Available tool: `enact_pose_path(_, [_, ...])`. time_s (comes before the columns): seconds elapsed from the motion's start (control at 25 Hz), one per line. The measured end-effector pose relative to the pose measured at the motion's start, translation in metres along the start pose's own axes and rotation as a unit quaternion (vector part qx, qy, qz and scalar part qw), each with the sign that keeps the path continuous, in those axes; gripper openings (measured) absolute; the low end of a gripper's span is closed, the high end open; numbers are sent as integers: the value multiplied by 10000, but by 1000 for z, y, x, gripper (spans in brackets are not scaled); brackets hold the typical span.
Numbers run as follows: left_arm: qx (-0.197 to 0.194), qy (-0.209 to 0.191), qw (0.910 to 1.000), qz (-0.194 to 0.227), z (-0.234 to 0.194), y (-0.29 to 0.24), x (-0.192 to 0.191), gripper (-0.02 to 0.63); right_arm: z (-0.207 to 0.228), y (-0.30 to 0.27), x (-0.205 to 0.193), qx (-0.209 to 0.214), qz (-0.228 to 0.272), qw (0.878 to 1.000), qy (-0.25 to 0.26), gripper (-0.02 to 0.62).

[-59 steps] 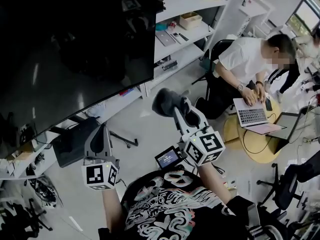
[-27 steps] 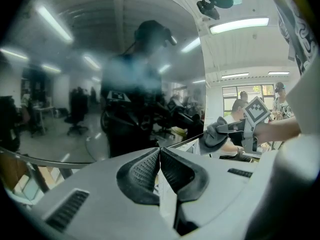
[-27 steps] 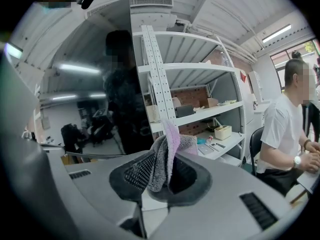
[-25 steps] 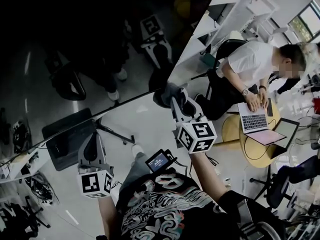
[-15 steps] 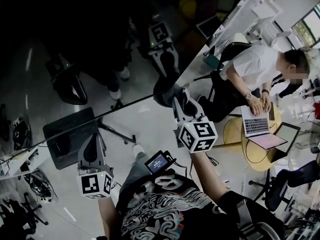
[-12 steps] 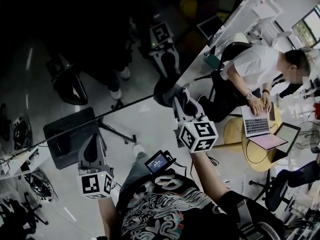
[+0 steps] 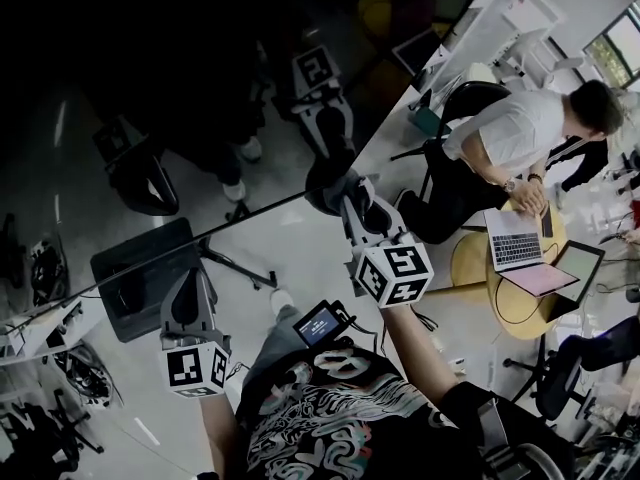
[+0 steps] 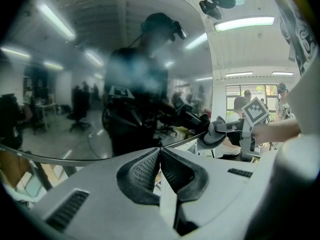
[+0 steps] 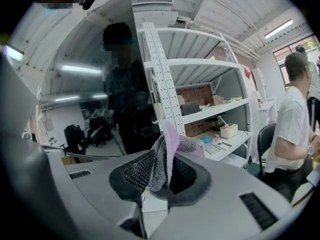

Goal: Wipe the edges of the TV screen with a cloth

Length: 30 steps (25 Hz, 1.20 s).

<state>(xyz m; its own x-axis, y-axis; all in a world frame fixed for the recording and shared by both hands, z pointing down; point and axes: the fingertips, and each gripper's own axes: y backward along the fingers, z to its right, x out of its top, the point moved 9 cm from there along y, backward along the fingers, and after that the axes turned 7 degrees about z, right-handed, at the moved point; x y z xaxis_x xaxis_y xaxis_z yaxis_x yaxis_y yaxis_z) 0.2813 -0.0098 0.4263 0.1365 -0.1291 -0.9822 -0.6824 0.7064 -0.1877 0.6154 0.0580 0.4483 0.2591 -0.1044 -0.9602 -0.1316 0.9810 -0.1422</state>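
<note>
While at one TV (image 7: 150, 78), one cloth (image 7: 330, 186)

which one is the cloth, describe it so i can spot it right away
Start at the big dark TV screen in the head view's upper left and follow its lower edge to the right corner. There the right gripper pinches a bunched, fuzzy grey cloth with a pale pink fold. It is the only soft thing there; the left gripper is shut on nothing.
</note>
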Motion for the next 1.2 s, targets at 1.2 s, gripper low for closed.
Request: enact_pose_path(1.2, [222,-34,9997,37,10,12,1,18,-13,0,0,644,6,9979,87,84])
